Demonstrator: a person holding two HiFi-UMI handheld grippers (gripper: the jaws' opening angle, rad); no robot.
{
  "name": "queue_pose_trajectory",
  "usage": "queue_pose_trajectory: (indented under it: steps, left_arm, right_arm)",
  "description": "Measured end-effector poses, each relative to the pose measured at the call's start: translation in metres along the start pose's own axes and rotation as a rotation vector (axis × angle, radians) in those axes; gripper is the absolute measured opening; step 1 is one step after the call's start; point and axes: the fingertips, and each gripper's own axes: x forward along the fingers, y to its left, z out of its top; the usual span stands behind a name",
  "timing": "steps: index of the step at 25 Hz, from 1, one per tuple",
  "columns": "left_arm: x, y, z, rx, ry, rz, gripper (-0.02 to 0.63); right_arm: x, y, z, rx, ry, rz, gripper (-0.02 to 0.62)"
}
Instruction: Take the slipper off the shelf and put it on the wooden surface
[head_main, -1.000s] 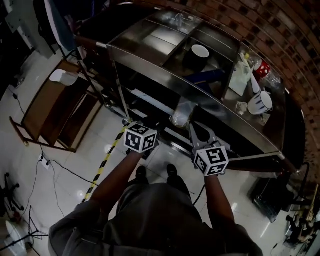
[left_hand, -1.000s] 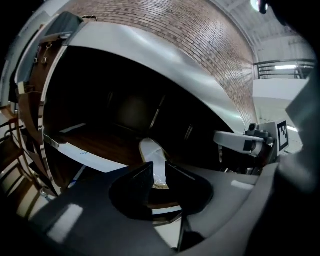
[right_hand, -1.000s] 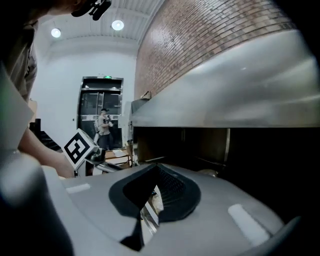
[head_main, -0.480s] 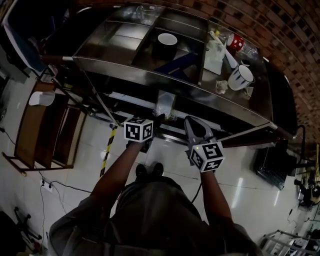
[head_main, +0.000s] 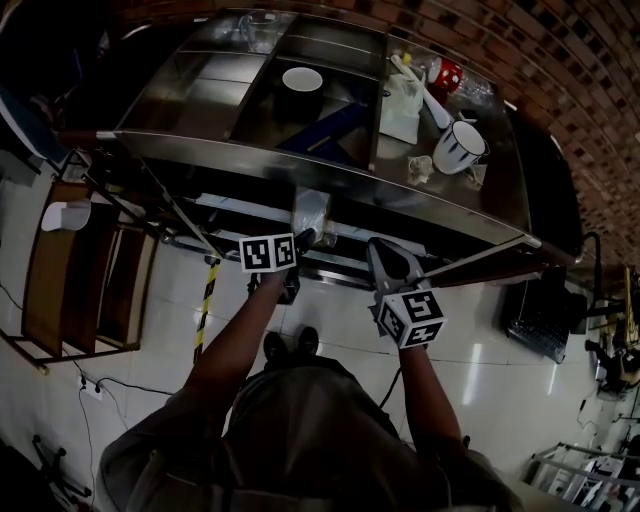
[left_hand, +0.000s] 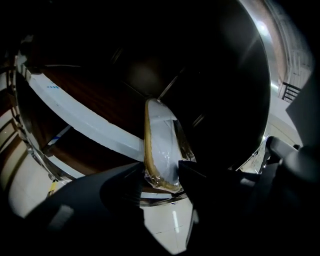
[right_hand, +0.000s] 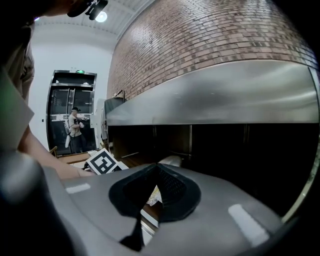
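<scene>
The slipper (left_hand: 162, 145) is white with a tan sole edge and wrapped in clear plastic. It stands on its side on the lower shelf (left_hand: 85, 117) under the steel counter (head_main: 330, 180). My left gripper (left_hand: 161, 175) has reached it and its jaws are closing, with the slipper's near end between them and the pads touching both sides. From above, the slipper (head_main: 308, 212) shows just past the left gripper (head_main: 297, 238). My right gripper (head_main: 378, 248) hangs to the right in front of the shelf, shut and empty; its tips (right_hand: 157, 166) meet.
A low wooden frame (head_main: 60, 290) stands on the tiled floor at the left with a white object (head_main: 55, 213) on it. The counter top holds a black pot (head_main: 301, 85), a white mug (head_main: 459, 147) and a red can (head_main: 448, 72). Yellow-black tape (head_main: 205, 305) marks the floor.
My view has swung right and both grippers have come closer to the shelf. The left gripper has moved up to the slipper; the right one has stayed beside it.
</scene>
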Motion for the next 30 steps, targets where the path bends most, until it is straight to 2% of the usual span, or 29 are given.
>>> queue_pose_trajectory:
  steps: [3,6,9,11,19,22,30]
  left_arm:
    - [-0.007,-0.011,0.006,0.018,-0.041,-0.030,0.139]
    - [-0.020,-0.025,0.018,0.087,-0.092,-0.048,0.080]
    - [-0.036,-0.034,0.026,0.157,-0.119,-0.039,0.064]
    - [-0.049,-0.034,0.029,0.166,-0.143,-0.027,0.064]
    - [-0.114,-0.011,0.026,0.136,-0.221,0.042,0.063]
    - [-0.147,0.006,0.027,0.114,-0.274,0.105,0.063]
    - [-0.230,0.053,0.000,0.012,-0.397,0.292,0.063]
  right_arm:
    - [-0.001,0.001,-0.001,-0.001,0.000,0.006,0.000]
    - [0.002,0.003,-0.002,-0.003,-0.001,0.025,0.000]
    - [0.007,0.010,0.001,-0.009,-0.008,0.054,0.000]
    - [0.011,0.016,0.003,-0.015,-0.013,0.080,0.000]
    - [0.036,0.062,0.006,-0.031,-0.015,0.224,0.000]
    - [0.050,0.086,0.004,-0.037,-0.012,0.294,0.000]
    - [0.075,0.163,0.004,-0.078,-0.009,0.524,0.000]
